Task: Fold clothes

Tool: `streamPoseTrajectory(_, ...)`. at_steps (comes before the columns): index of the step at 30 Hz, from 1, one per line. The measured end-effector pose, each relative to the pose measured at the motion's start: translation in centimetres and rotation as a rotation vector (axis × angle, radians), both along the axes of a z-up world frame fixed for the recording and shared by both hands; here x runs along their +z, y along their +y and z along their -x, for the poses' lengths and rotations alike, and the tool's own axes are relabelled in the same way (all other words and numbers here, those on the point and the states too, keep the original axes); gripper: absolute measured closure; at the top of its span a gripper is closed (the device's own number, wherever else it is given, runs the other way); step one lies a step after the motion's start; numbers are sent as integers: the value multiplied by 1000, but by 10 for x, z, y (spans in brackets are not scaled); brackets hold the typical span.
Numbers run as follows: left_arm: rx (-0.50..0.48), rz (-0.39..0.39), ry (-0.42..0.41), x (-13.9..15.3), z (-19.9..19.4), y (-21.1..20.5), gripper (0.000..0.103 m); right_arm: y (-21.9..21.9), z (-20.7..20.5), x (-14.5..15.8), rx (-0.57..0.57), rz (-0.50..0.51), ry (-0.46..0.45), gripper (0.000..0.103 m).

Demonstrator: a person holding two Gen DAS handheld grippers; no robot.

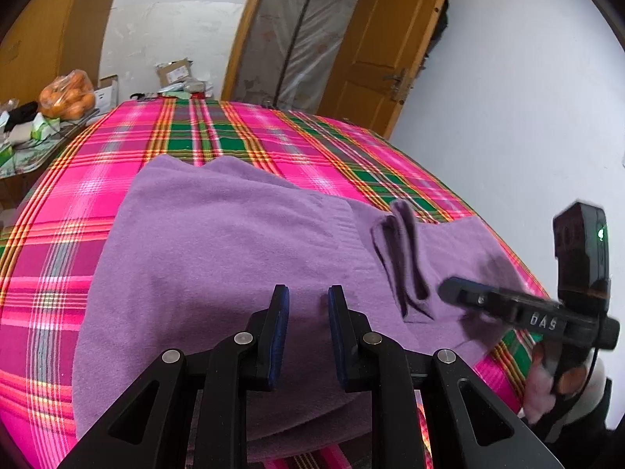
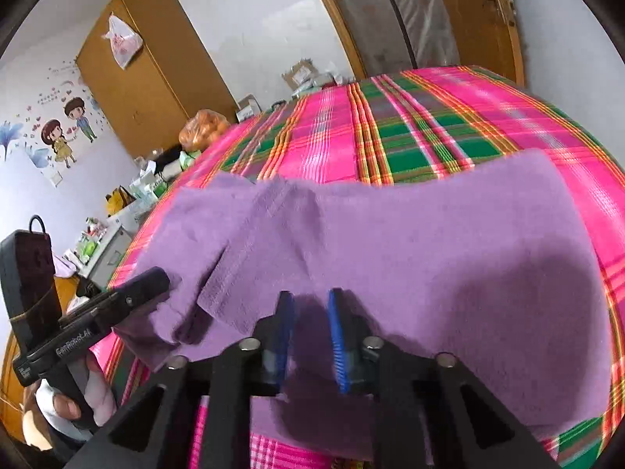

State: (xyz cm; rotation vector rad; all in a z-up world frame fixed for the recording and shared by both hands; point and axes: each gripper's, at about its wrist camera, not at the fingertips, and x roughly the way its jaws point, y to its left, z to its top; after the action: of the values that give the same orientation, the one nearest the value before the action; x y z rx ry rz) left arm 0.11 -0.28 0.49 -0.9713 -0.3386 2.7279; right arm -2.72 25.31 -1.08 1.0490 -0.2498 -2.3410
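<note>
- Left wrist view: a purple garment [image 1: 218,242] is seen spread over a bed covered by a pink and green plaid sheet [image 1: 242,133], near the bed's front edge.
- The left gripper [image 1: 308,305] is held just above the garment with its blue-padded jaws parted; nothing is gripped between them.
- A raised fold of the purple cloth [image 1: 406,250] is seen to the right of the gripper, standing up from the rest of the fabric.
- The right gripper [image 1: 453,291] is seen from the side at the right edge, its tip over the garment; whether it is parted or closed cannot be told from this view. It is held by a hand [image 1: 547,383].
- A bag of oranges [image 1: 68,95] is seen on a cluttered side table beyond the bed, and a wooden door [image 1: 386,43] behind it.
- Right wrist view: the right gripper [image 2: 310,312] is shown over the garment [image 2: 429,242] with a clear gap between its blue pads, holding nothing.
- The left gripper [image 2: 152,279] is seen at the left, its tip at the garment's rumpled left edge, and is held by a hand [image 2: 78,394].
- A wooden wardrobe [image 2: 148,66] and cartoon wall stickers [image 2: 66,133] are seen behind.
</note>
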Motion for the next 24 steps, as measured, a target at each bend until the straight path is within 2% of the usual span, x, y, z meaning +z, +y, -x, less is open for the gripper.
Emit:
streamPoseTrajectory(2,18,13,-12,0,0,1,82,7,-10,7,19,21,32,84)
streamPoseTrajectory(4,-7,9,-28,3,1,8,82,20,-20,12,10,34,68,84)
streamPoseTrajectory(7,-76,-9,-17,15,3,28,82,56,-31,16,-76,73,106,84)
streamPoseTrajectory(10,-159,-25,11,32,11,55,82,96,-34,14,-175,126,90,84)
streamPoseTrajectory(13,-232,-37,8,40,28,85,82,121,-28,0,-236,141,5,84)
streamPoseTrajectory(14,-239,-35,-1,40,36,93,82,125,-27,0,-239,154,-2,91)
streamPoseTrajectory(16,-220,-17,-34,34,53,105,82,131,-24,2,-237,186,-7,96)
streamPoseTrajectory(19,-130,-8,-166,8,76,102,83,139,-20,4,-234,233,-14,99)
streamPoseTrajectory(21,-118,-34,-169,3,77,96,84,145,-17,6,-232,265,-19,98)
streamPoseTrajectory(24,-112,4,-155,11,73,102,83,154,-13,9,-228,312,-27,92)
